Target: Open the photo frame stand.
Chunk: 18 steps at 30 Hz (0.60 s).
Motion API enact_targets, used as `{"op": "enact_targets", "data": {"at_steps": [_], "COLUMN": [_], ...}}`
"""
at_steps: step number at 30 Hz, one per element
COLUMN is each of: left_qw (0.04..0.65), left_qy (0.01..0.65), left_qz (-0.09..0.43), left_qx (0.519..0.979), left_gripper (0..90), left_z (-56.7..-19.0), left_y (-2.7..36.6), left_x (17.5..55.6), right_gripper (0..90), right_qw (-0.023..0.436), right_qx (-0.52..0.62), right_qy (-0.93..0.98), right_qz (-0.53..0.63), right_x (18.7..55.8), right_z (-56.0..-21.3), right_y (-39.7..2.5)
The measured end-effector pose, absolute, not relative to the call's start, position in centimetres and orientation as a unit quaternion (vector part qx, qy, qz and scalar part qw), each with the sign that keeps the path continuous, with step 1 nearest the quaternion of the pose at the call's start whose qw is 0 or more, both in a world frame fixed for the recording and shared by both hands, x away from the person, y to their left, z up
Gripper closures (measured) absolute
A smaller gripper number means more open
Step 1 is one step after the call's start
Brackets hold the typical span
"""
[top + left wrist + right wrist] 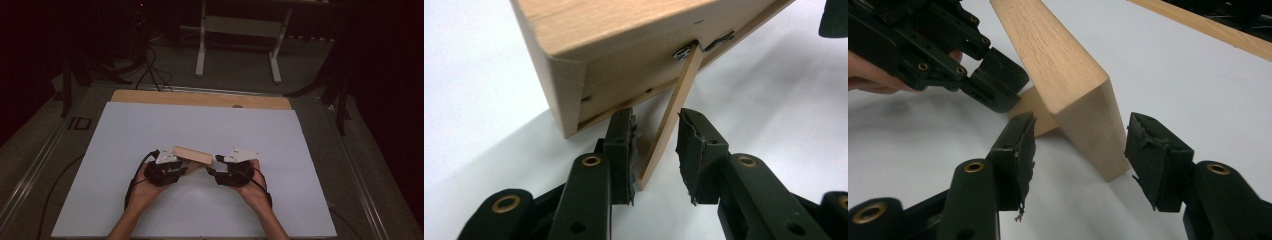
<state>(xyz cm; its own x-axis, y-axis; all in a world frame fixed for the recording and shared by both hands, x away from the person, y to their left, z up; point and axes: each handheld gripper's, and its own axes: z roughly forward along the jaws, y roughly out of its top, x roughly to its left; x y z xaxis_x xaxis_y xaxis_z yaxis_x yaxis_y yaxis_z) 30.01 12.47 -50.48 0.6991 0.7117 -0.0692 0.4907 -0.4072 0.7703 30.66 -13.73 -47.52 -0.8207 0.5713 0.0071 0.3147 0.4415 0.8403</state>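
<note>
- Wooden and pale, the frame (pixel 190 154) sits tilted between your two tongs on the white table sheet (pixel 150 130), with its back facing your left gripper (pixel 655 150).
- Your left gripper has its jaws spread, and the thin prop strip (pixel 671 115) runs down between them; the left pad looks almost against the strip, but you cannot tell whether it touches.
- That strip hangs from a small metal hinge (pixel 684 51) on the frame's back, and its lower end rests on the sheet just in front of your left jaws.
- Your right gripper (pixel 1079 150) is also spread, with the frame's end corner standing between the jaws and a clear gap on either side.
- From the right gripper view, your left gripper (pixel 973 75) sits just behind the frame, your fingers (pixel 873 75) partly cut off by the edge.
- From above, both hands come in low, palms turned inward, the left hand (pixel 145 187) and the right hand (pixel 252 187) each cradling its tong; the jaws are hidden under the grey plates.
- Beyond the tongs, the table's bare wooden edge (pixel 200 98) shows, and farther off a white desk frame (pixel 240 30) stands in near darkness, hard to make out.
</note>
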Motion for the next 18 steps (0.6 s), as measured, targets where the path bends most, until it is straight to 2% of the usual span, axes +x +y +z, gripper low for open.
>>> {"op": "enact_targets", "data": {"at_steps": [18], "left_qw": [0.417], "left_qy": [0.360], "left_qz": [0.140], "left_qx": [0.822], "left_gripper": [67.1], "left_z": [-49.75], "left_y": [12.99], "left_x": [29.84], "right_gripper": [44.1], "right_qw": [0.141], "right_qx": [0.260], "right_qy": [0.838], "right_qz": [0.458], "right_x": [30.67], "right_z": [-47.37], "right_y": [-14.36]}}
